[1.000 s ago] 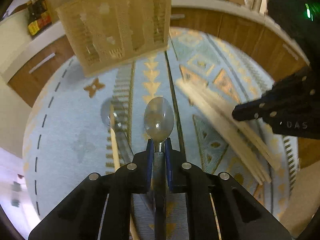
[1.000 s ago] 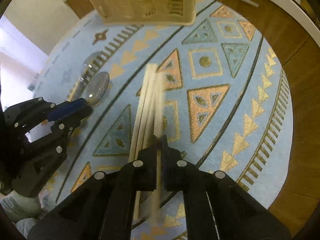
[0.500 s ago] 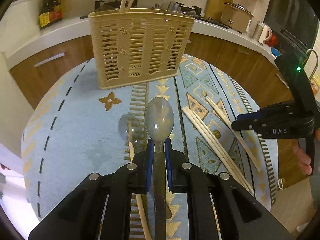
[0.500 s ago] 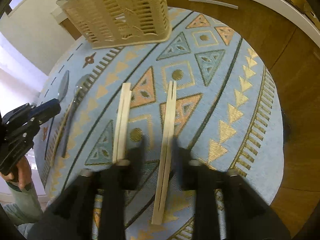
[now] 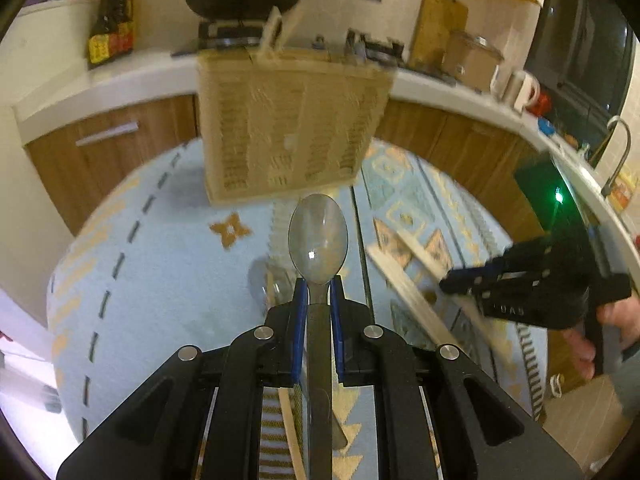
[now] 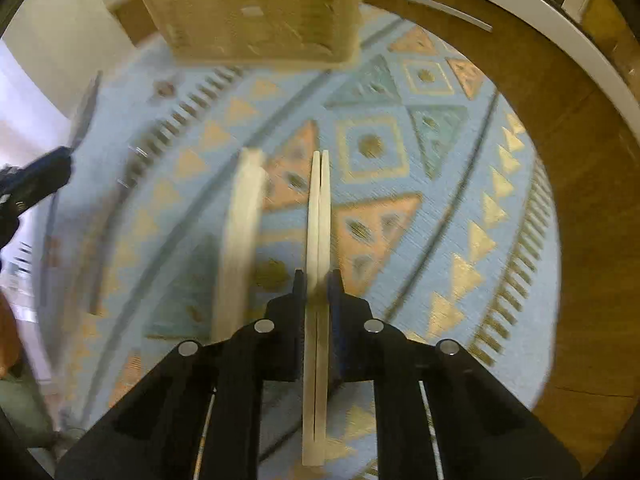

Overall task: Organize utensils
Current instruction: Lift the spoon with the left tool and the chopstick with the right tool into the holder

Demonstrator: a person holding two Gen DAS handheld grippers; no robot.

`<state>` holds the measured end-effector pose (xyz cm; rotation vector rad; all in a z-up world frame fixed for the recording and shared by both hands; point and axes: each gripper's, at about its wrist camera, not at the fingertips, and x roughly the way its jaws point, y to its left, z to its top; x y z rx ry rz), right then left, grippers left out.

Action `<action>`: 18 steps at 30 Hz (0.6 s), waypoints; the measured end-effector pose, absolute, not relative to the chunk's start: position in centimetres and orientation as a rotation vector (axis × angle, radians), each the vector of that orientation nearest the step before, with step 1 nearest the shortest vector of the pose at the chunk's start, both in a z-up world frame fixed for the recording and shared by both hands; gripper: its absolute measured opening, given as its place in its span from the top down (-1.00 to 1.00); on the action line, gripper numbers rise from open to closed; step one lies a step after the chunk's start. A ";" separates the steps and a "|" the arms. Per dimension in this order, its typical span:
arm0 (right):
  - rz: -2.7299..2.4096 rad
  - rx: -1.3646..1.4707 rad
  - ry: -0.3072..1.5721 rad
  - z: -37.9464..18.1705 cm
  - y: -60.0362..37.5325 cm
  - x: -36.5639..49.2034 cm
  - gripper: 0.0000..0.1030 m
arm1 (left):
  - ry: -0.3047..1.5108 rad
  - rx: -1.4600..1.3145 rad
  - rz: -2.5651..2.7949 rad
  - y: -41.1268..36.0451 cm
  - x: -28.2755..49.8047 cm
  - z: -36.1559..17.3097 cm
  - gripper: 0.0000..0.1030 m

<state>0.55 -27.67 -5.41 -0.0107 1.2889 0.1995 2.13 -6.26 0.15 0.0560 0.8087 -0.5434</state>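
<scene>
- While the left gripper (image 5: 319,294) is clamped on a smooth metal spoon (image 5: 318,239), its oval bowl juts forward, raised above the rug.
- Clenched on 2 pale, square-sided wooden chopsticks (image 6: 319,216), the right gripper (image 6: 318,280) holds them lengthwise between its fingers.
- More chopsticks (image 6: 240,236) lie loose on the rug just left of the held pair.
- Ahead stands a beige slotted plastic basket (image 5: 292,128), blurred.
- Underneath is a pale blue woven rug (image 6: 400,184) with orange triangles and diamonds.
- Wood-fronted cabinets (image 5: 108,148) under a white counter curve behind; a black pan (image 5: 244,0) sits on the stove.
</scene>
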 end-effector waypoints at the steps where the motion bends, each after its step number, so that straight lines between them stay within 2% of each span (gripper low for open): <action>1: 0.213 0.009 1.258 -4.6 -27.9 0.5 0.82 | 0.773 0.039 -0.543 -5.8 2.2 1.2 0.82; 11: 0.319 0.178 0.771 8.6 -30.2 2.0 0.82 | 0.427 -0.152 -0.514 -2.6 7.0 12.9 0.82; 18: 0.273 0.271 0.490 14.5 -31.0 5.9 0.82 | 0.337 -0.156 -0.464 -5.1 12.4 16.5 0.81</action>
